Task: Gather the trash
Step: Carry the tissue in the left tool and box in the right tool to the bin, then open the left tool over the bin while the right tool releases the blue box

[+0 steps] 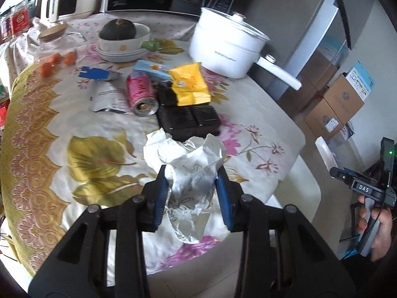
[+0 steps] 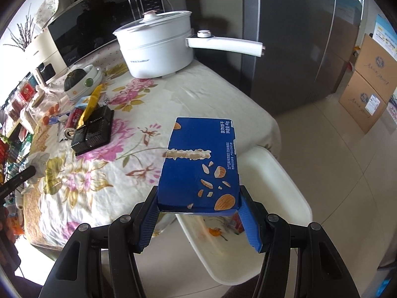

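Trash is partly in hand, none of it visibly binned yet. My left gripper point(image 1: 192, 193) is closed tight on a crumpled white paper wrapper point(image 1: 191, 164), lifted off the bench point(image 1: 74, 124) on the near side of the black tray point(image 1: 191, 116). My right gripper point(image 2: 198, 213) holds its jaws about half apart, clamped on the sides of a blue biscuit box point(image 2: 201, 166), carried beyond the bench edge over a white chair point(image 2: 273, 173). Still lying by the black tray are a yellow packet point(image 1: 189, 84), a red can point(image 1: 141, 94), a light blue carton point(image 1: 151, 69) and a torn silver-blue wrapper point(image 1: 106, 92). I see no bin in either view, so I judge the job under halfway, both loads awaiting drop-off.
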`<move>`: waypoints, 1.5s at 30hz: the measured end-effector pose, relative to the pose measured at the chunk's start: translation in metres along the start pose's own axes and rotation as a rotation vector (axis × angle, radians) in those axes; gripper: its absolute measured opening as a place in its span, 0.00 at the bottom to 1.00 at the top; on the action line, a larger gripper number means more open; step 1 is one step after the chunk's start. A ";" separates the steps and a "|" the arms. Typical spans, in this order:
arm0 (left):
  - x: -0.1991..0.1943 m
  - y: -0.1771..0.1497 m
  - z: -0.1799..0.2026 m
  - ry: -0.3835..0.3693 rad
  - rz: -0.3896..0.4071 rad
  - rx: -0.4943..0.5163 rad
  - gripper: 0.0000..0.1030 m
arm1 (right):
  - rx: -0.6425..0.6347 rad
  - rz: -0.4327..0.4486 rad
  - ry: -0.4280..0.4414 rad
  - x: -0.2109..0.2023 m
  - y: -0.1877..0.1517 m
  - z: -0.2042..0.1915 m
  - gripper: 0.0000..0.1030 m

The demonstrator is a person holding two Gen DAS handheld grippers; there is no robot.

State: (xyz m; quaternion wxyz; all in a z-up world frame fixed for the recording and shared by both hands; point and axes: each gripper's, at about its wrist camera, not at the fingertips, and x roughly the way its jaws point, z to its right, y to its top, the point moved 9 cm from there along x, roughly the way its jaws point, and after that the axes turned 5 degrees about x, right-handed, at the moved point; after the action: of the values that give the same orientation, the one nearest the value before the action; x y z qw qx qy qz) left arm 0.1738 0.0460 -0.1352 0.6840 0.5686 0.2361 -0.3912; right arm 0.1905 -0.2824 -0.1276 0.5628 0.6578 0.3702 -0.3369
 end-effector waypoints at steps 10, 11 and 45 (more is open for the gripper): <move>0.029 -0.010 0.103 -0.137 -0.036 0.146 0.38 | 0.026 -0.029 -0.058 0.005 -0.020 0.059 0.59; 0.034 -0.012 0.112 -0.147 -0.043 0.159 0.38 | 0.034 -0.035 -0.061 0.006 -0.022 0.065 0.59; 0.122 -0.037 0.227 -0.216 -0.186 0.328 0.88 | 0.096 -0.118 -0.121 0.017 -0.044 0.120 0.59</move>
State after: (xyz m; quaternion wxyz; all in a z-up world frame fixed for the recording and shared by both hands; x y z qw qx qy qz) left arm 0.1876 -0.2066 -0.1955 0.5644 0.6029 0.1460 -0.5447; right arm 0.1579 -0.3949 -0.1802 0.5312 0.6394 0.3569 -0.4261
